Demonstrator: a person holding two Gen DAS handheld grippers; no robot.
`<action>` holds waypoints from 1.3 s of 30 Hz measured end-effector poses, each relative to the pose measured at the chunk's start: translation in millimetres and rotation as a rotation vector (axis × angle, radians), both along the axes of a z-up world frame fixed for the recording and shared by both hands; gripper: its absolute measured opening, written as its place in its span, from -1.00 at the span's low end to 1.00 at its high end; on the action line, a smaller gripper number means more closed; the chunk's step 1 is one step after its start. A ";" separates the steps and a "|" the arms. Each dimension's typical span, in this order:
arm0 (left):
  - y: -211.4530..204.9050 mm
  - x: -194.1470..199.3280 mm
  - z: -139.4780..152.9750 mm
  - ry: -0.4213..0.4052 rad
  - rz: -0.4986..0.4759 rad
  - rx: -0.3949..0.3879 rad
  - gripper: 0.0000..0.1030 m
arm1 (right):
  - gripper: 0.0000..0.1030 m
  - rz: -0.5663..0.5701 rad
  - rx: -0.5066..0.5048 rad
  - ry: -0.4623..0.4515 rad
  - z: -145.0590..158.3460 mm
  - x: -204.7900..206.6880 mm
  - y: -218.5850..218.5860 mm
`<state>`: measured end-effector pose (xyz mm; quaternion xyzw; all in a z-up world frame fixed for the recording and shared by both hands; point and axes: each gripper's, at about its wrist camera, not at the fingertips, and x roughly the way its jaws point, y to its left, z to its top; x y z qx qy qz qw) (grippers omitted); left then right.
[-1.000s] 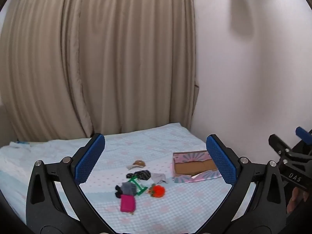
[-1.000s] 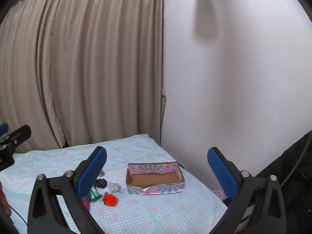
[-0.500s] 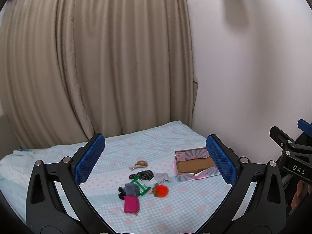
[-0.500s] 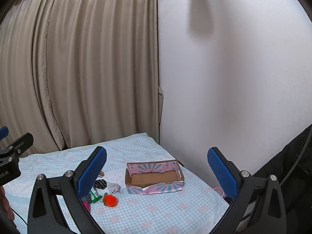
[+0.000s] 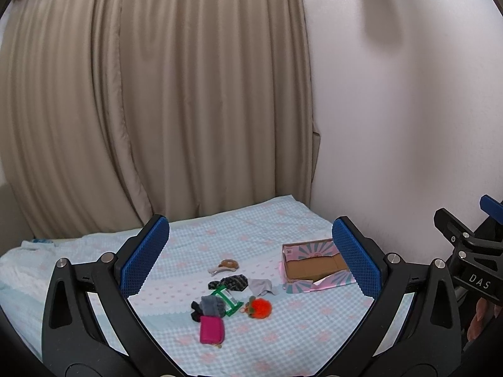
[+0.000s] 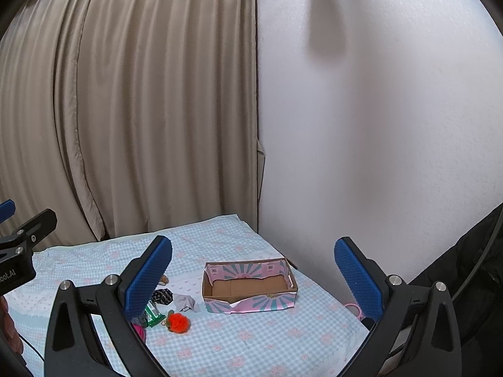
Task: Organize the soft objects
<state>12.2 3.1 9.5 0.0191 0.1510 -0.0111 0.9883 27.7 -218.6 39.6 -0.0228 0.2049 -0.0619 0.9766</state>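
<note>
1. Both grippers are hanging in the air above the blue checked bedspread [image 5: 314, 339]. The left gripper [image 5: 250, 257] and right gripper [image 6: 253, 273] are each gaping wide with nothing in them.
2. The soft stuff is sitting in a loose pile: a fuzzy orange pompom [image 5: 260, 308], magenta zip pouch [image 5: 212, 330], grey sock bundle [image 5: 211, 305], green packet [image 5: 228, 297] and pale grey cloth [image 5: 261, 286].
3. The shallow pink-and-teal cardboard box [image 6: 251, 289] is lying just right of the pile, near the white wall [image 6: 377, 125], with nothing blocking it.
4. Beige pleated curtains [image 5: 157, 94] are hanging behind the bed.

White letters "DAS" printed on the black body of the right gripper [image 5: 478, 279], seen at the frame edge. Partial text "bot.AI" on the left gripper [image 6: 12, 275].
</note>
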 end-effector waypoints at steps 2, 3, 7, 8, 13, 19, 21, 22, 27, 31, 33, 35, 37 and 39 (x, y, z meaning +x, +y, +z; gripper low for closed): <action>-0.7 0.1 -0.5 -0.001 0.001 0.001 1.00 | 1.00 0.000 -0.002 -0.001 0.5 0.5 -0.2; -0.6 0.5 -0.6 -0.001 0.002 0.001 1.00 | 1.00 0.002 -0.004 0.000 0.9 0.8 0.3; -0.5 0.6 -2.2 0.000 0.005 0.005 1.00 | 1.00 0.007 -0.006 -0.002 1.5 1.8 1.5; -0.1 0.5 -2.1 0.001 0.005 0.006 1.00 | 1.00 0.007 -0.007 -0.002 1.3 2.2 1.7; 0.0 0.6 -0.7 0.005 0.003 0.006 1.00 | 1.00 0.011 -0.006 -0.004 -1.9 3.0 3.2; -4.7 -0.5 0.5 0.004 0.004 0.011 1.00 | 1.00 0.010 -0.004 -0.005 -3.5 2.6 3.3; -5.9 -0.3 0.5 0.005 0.004 0.009 1.00 | 1.00 0.009 -0.005 -0.008 -3.6 1.7 4.0; -6.6 -0.2 0.1 0.005 0.004 0.010 1.00 | 1.00 0.009 -0.006 -0.008 -3.9 1.6 4.2; -9.4 -0.6 0.1 0.008 0.004 0.008 1.00 | 1.00 0.001 -0.003 -0.012 -5.6 0.0 5.5; -10.5 -1.7 -0.2 0.008 0.005 0.010 1.00 | 1.00 -0.002 -0.002 -0.015 -5.8 -0.2 5.6; -10.9 -1.4 0.1 0.010 0.004 0.011 1.00 | 1.00 -0.003 -0.003 -0.015 -6.2 0.1 6.5; -11.6 -1.6 0.2 0.010 0.004 0.011 1.00 | 1.00 -0.004 -0.002 -0.014 -6.2 0.8 6.1; -11.9 -1.6 0.1 0.014 -0.003 0.008 1.00 | 1.00 -0.004 0.000 -0.015 -6.4 1.1 6.0; -12.3 -1.6 -0.6 0.016 -0.001 0.010 1.00 | 1.00 -0.005 0.000 -0.018 -7.1 1.3 5.5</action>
